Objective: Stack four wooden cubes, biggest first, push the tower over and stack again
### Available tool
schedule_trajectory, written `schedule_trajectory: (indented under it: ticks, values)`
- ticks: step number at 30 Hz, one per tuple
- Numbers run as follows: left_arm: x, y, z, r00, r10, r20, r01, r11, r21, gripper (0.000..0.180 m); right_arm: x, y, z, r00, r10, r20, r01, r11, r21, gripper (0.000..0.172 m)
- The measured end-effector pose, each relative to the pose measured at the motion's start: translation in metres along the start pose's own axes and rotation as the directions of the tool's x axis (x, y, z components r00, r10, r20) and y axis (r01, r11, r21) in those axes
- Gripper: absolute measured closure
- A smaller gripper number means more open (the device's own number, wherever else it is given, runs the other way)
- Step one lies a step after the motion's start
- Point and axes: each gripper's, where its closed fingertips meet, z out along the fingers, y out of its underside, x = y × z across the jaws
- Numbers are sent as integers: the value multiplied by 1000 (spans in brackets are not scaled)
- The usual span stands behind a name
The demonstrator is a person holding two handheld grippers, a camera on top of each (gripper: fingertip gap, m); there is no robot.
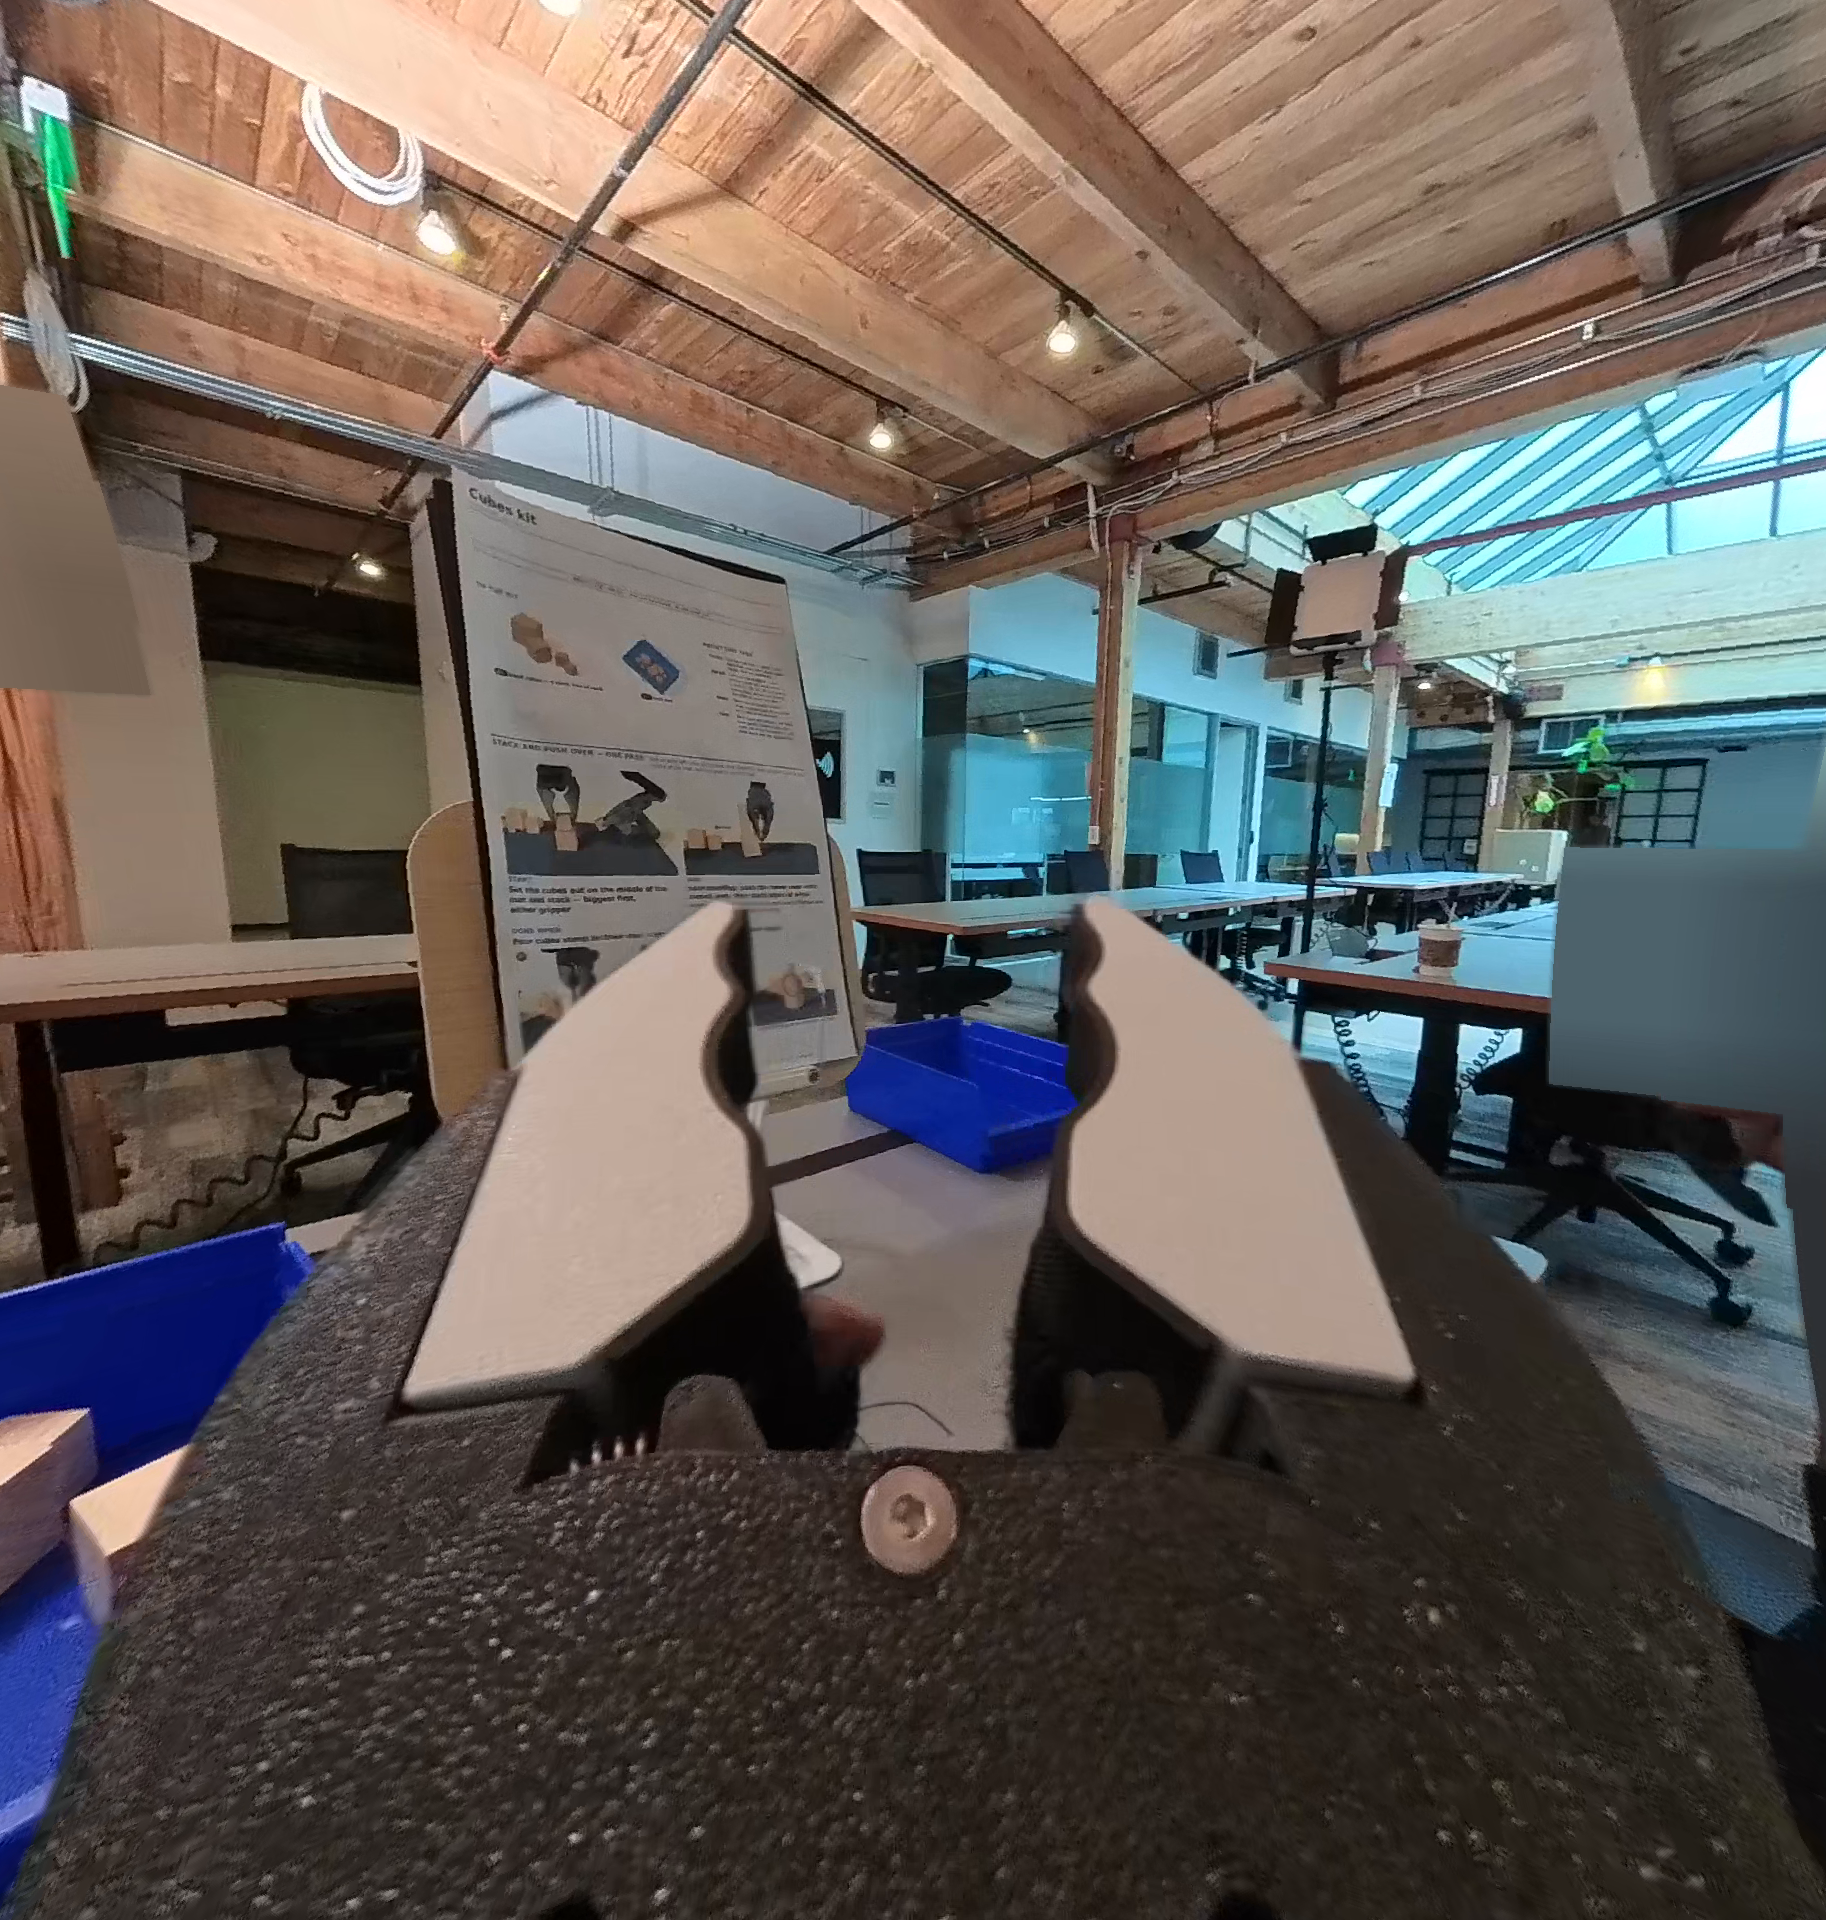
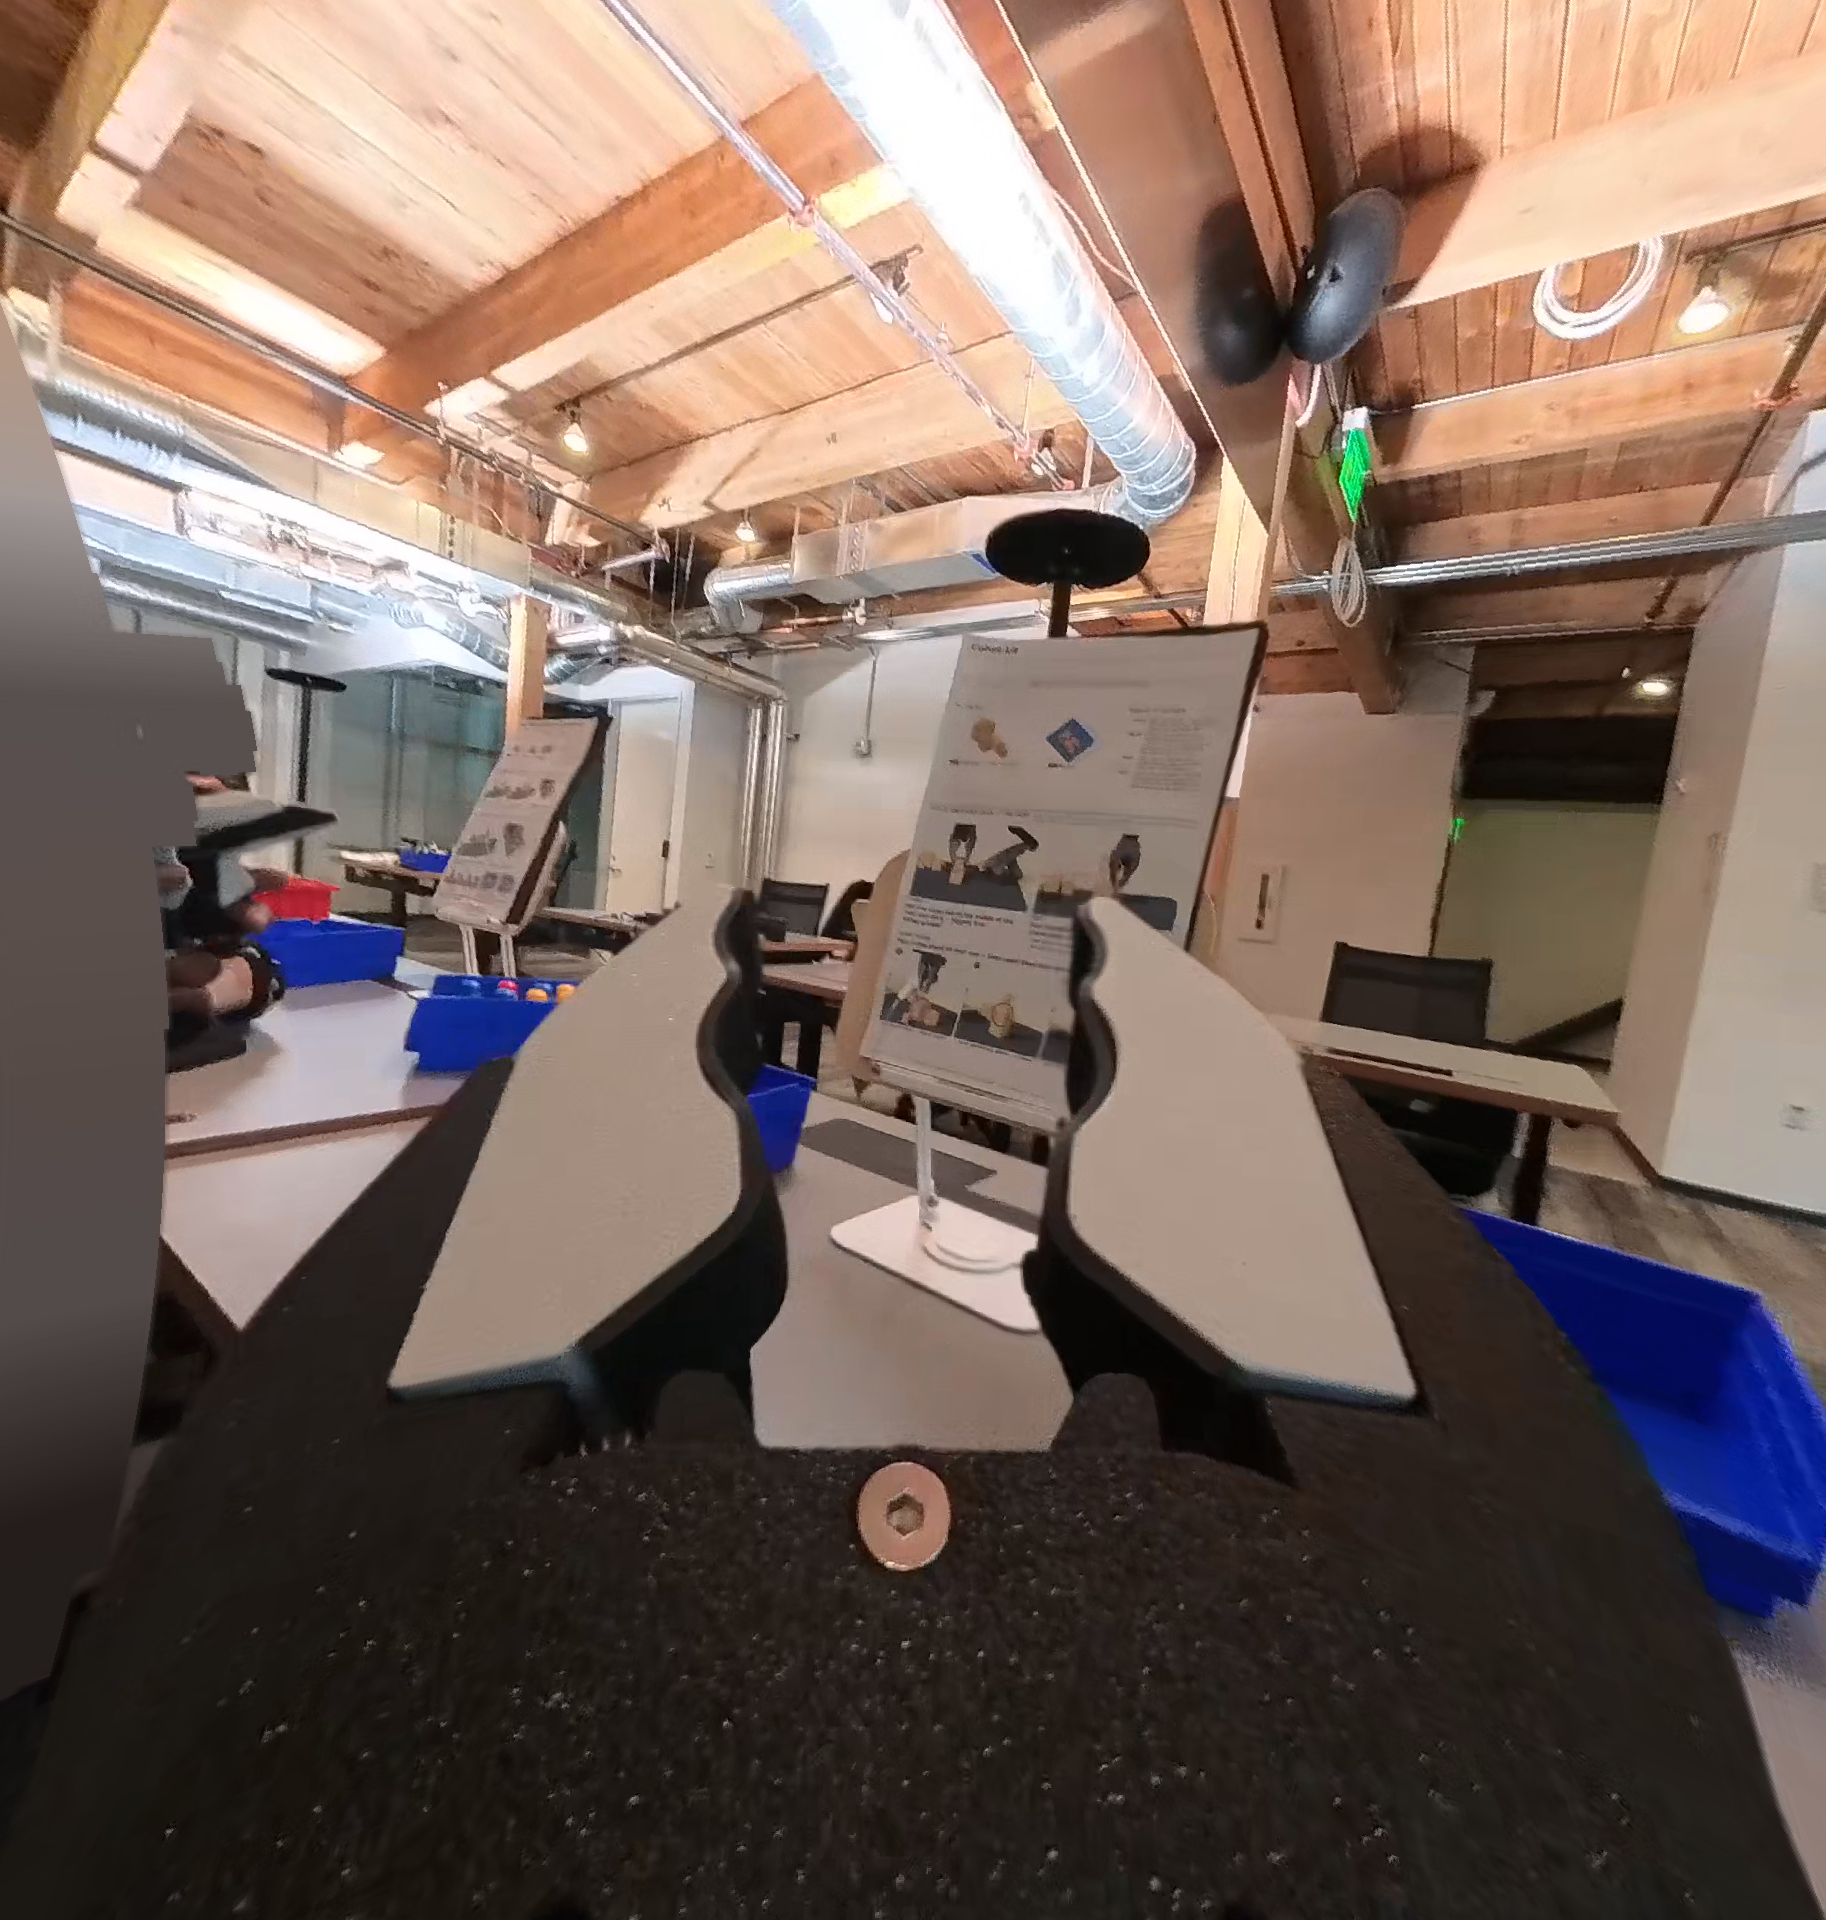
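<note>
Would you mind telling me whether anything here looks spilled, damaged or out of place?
Nothing stands out. Both the left gripper and right gripper are open and empty, the instruction sheet stands on its stand, and the blue bin sits upright.

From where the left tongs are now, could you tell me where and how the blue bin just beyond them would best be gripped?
Probably by the blue bin's near side wall, coming down from above with one finger inside and one outside. It sits upright and open-topped on the table, and its thin rim shows clearly. The whole body looks too wide for the open, empty left tongs.
</note>
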Motion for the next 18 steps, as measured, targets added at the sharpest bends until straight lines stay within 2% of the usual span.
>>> schedule_trajectory:
  ticks: [3, 10, 18]
  values:
    - [0, 3, 1, 1000, 17, 17, -16, 999, -35, 94, -3, 3, 1, 999, -33, -25, 31, 998, -55, 93]
    - [6, 7, 3, 999, 44, 16, -42, 995, -91, 35, -14, 11, 4, 999, -38, 20, 40, 992, -119, 67]
    - [8, 0, -1, 999, 49, 5, -49, 997, -57, 34, -15, 10, 2, 999, -38, 19, 40, 991, -127, 49]
